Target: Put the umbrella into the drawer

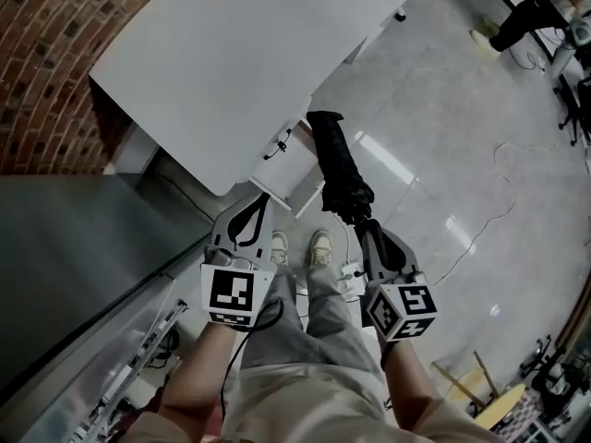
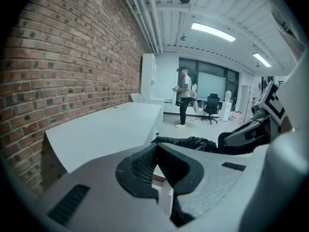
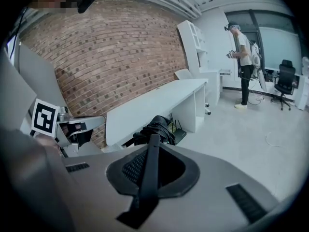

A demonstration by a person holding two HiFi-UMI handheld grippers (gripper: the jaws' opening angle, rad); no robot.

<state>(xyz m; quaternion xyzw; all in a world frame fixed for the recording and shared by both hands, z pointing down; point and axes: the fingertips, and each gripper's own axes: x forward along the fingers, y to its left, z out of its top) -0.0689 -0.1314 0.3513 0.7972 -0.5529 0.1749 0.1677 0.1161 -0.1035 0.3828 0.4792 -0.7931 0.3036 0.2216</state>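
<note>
A black folded umbrella sticks out ahead of my right gripper, which is shut on its near end. In the right gripper view a black strip of the umbrella runs between the jaws of the right gripper. My left gripper is held beside it, shut with nothing in it, its tips meeting in the left gripper view. That view shows the umbrella lying across just beyond it. A white drawer unit stands under the desk corner, just ahead of both grippers; I cannot tell whether a drawer is open.
A long white desk runs along a brick wall. A grey metal surface lies at my left. Cables trail over the glossy floor at right, and a power strip lies by my shoes. A person stands far off.
</note>
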